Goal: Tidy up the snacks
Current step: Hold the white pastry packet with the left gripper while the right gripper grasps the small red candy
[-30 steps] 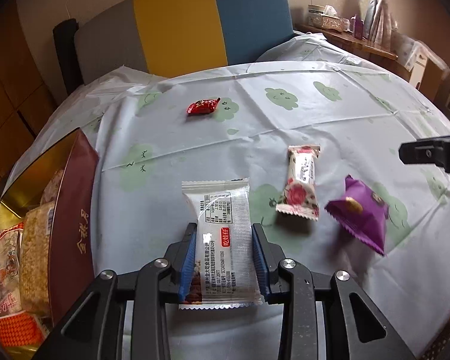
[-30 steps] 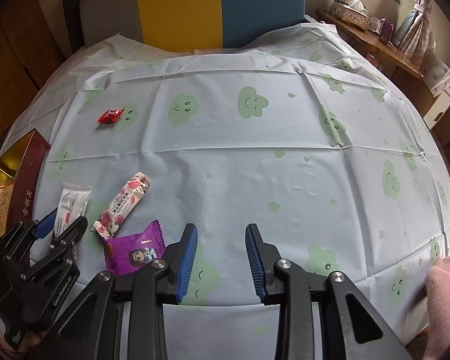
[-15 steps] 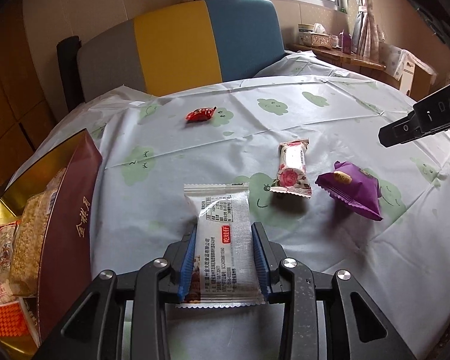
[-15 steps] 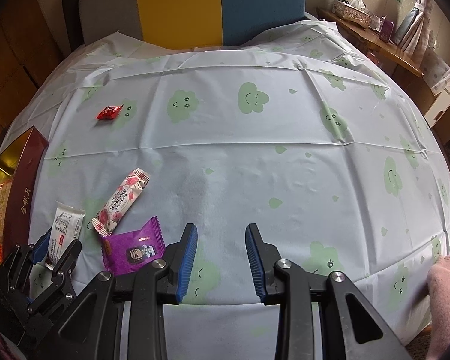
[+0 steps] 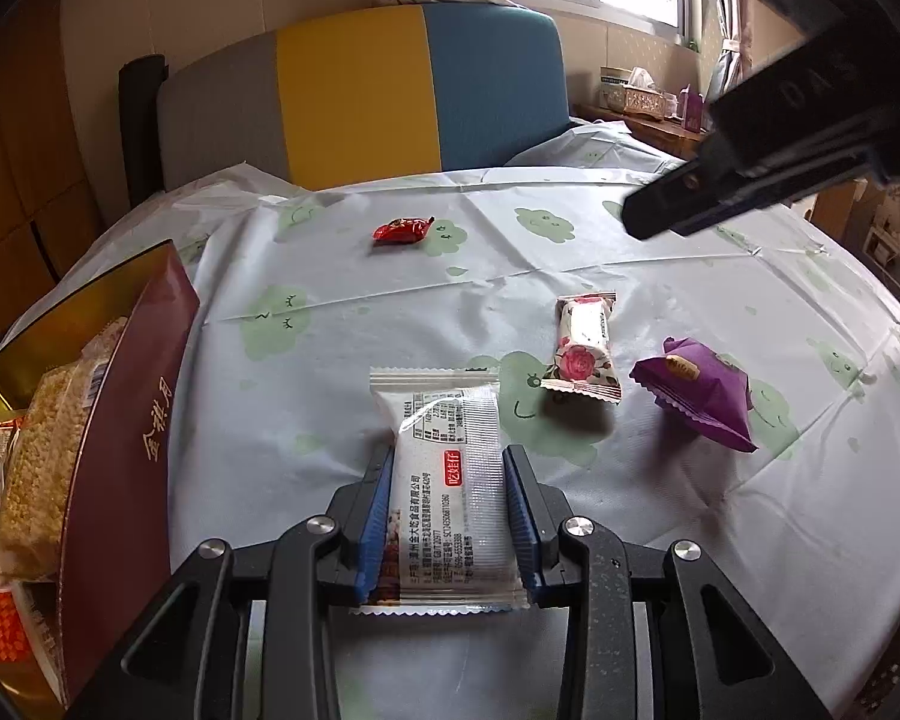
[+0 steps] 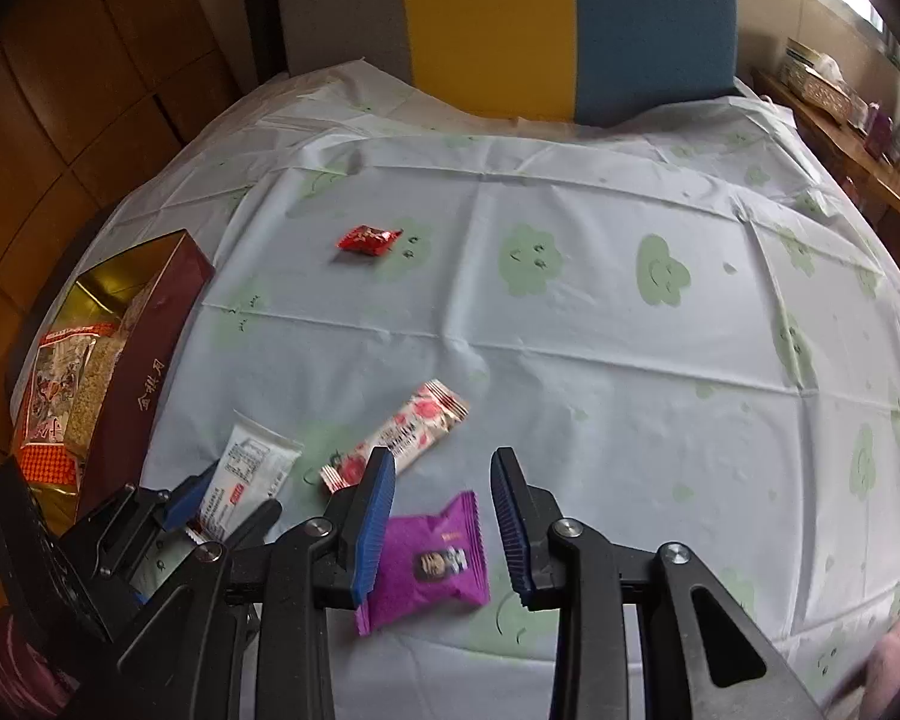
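My left gripper point(image 5: 447, 480) is shut on a white snack packet point(image 5: 444, 480) and holds it above the tablecloth; the packet point(image 6: 243, 474) and the left gripper point(image 6: 210, 498) also show in the right wrist view. My right gripper point(image 6: 441, 492) is open and hovers over a purple snack packet point(image 6: 432, 564), which lies between its fingers, apart from them. The purple packet point(image 5: 699, 393) also shows in the left wrist view. A rose-patterned bar point(image 5: 582, 348) and a small red candy point(image 5: 402, 230) lie on the table. The dark red snack box point(image 5: 114, 468) with a gold inside stands at the left.
The box holds several packets, among them a puffed rice bar point(image 5: 48, 450). The round table has a white cloth with green clouds point(image 6: 570, 330). A grey, yellow and blue chair back point(image 5: 360, 96) stands behind it. A wooden sideboard point(image 5: 642, 120) is at the far right.
My right gripper has moved left and now hovers over the purple packet. My left gripper has lifted and tilted up a little, still holding the white packet.
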